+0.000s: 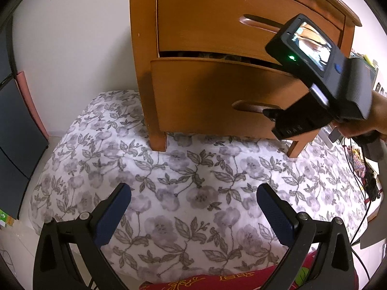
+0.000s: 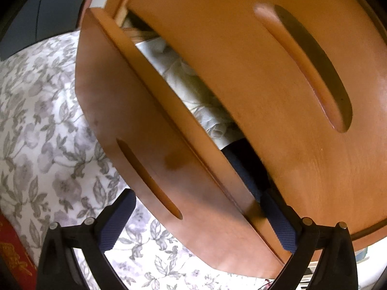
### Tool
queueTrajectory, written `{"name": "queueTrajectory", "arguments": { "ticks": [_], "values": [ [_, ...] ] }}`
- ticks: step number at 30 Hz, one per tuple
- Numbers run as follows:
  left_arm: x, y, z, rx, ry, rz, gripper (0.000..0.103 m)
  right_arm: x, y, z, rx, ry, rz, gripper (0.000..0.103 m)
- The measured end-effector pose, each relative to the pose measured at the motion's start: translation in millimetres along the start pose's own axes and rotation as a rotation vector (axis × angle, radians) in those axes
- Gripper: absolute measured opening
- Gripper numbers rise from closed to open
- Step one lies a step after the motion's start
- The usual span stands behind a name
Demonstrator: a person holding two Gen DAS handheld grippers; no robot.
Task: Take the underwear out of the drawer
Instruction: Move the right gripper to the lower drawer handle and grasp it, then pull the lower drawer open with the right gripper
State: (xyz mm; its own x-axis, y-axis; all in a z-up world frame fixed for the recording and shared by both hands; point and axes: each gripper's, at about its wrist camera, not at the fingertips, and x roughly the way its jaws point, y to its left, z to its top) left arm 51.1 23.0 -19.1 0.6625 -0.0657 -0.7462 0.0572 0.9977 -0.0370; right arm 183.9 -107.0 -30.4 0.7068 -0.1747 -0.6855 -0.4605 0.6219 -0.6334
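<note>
White quilt with grey floral-and-leaf print (image 1: 183,193) spread across floor area, wrinkled, reaching pale wall. Red fabric with gold embroidered lettering (image 1: 217,281) at near edge of quilt; same fabric at lower left in right wrist view. Dark panel with pink edge strip (image 1: 21,130) standing left, against wall. Thin black cables (image 1: 358,169) trailing right, beside blurred colourful clutter.

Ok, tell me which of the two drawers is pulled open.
The lower drawer: its front stands proud of the cabinet, leaving a gap where pale fabric shows. The upper drawer sits flush. The right gripper straddles the lower front's edge.
</note>
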Motion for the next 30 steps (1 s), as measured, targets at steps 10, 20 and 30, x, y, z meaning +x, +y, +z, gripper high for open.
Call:
{"name": "queueTrajectory", "arguments": {
  "ticks": [10, 20, 30],
  "values": [
    [-1.8, -1.1, -1.3, 0.008, -0.001, 0.001, 0.103, -36.6, 11.9, -19.5, -0.042, -0.012, 0.031, 0.097],
    [-2.2, -3.2, -1.0, 0.021, 0.008, 0.009, 0.103, -51.5, 7.4, -26.4, -0.077, -0.012, 0.024, 0.079],
    [-4.3, -2.6, -1.9, 0.019, 0.002, 0.016, 0.103, -39.9, 10.7, -19.3, -0.054, 0.014, 0.053, 0.074]
  ]
}}
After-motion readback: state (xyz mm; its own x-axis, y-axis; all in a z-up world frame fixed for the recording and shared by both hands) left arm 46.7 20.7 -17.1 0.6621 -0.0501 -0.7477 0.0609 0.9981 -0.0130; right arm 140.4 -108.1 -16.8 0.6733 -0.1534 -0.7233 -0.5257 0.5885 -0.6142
